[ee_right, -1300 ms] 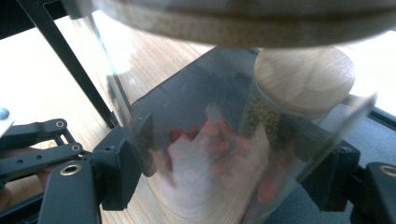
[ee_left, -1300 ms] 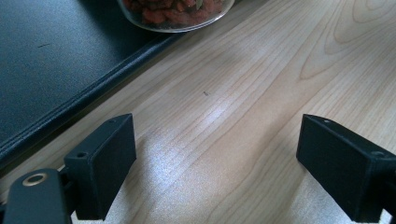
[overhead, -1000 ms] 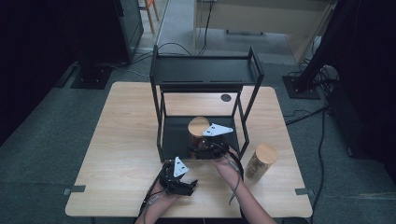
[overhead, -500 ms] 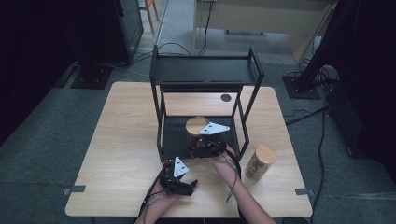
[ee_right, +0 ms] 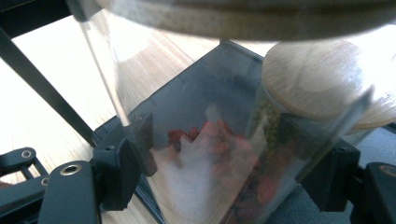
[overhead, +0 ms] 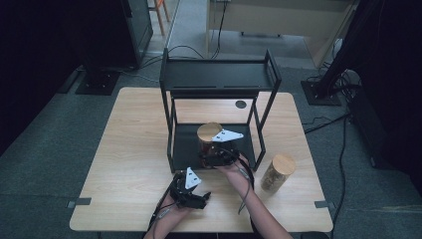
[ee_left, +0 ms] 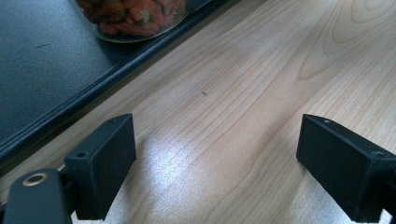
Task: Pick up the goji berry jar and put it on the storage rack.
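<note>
**A:** Compared with a second back, the right tool (overhead: 217,152) and its jar (overhead: 209,133) have slid a bit further in over the rack's bottom shelf (overhead: 185,144); the left one hasn't budged.

**B:** Yep. Nearest first: the left tool (overhead: 195,195) sits low over the tabletop (overhead: 124,149), jaws spread wide with nothing between them. Just bare pale wood grain with a glossy sheen.

**A:** And the right tool is clenched on the jar, pads on the clear wall below the lid (ee_right: 261,18). Reddish dried bits inside, smooth see-through sides, round light wooden lid.

**B:** I'd say keep it upright and lower it straight down till the base sits flat on that matte black shelf, then let go. Slick walls could slip if the grip eases early. Watch the rack's thin metal posts too.

**A:** The second jar (overhead: 276,172) stands out on the tabletop to the right, same wooden lid, paler filling. Further back, the rack's top shelf (overhead: 219,75) is flat black with a raised rim.
</note>
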`<move>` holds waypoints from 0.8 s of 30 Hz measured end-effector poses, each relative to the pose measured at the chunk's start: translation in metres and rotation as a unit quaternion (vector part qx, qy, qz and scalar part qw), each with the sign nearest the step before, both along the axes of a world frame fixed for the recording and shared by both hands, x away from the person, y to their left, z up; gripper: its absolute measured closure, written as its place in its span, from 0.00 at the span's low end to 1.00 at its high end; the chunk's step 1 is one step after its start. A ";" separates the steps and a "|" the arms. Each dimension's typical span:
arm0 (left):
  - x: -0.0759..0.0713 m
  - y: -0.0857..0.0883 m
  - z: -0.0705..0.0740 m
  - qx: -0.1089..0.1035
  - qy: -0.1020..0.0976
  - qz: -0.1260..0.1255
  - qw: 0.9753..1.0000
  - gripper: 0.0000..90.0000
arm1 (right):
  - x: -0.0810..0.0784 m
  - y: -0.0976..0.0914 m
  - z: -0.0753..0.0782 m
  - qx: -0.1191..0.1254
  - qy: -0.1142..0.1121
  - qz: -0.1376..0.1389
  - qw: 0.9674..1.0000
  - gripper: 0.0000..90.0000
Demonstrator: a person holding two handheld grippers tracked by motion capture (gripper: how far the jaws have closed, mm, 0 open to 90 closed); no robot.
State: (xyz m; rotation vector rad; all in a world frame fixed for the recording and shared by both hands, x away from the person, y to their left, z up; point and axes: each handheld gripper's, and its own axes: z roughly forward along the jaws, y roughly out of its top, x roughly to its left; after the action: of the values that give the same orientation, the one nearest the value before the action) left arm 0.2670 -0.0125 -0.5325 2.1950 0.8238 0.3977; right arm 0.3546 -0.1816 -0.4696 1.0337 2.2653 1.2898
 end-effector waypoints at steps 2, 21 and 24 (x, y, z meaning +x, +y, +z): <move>0.000 0.000 0.000 0.000 0.000 0.000 1.000 0.14 | 0.002 0.000 -0.001 0.003 0.002 -0.003 1.000 0.28; 0.000 0.000 0.000 0.000 0.001 -0.001 1.000 0.14 | 0.005 0.011 -0.006 -0.010 -0.018 -0.004 1.000 0.28; 0.000 -0.001 0.000 -0.001 0.001 -0.001 1.000 0.14 | 0.004 0.010 -0.006 -0.009 -0.016 -0.005 1.000 0.28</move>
State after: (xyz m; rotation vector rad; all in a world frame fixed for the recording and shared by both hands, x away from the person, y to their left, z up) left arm 0.2668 -0.0130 -0.5326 2.1951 0.8220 0.3947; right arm 0.3589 -0.1714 -0.4755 1.0098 2.2414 1.2699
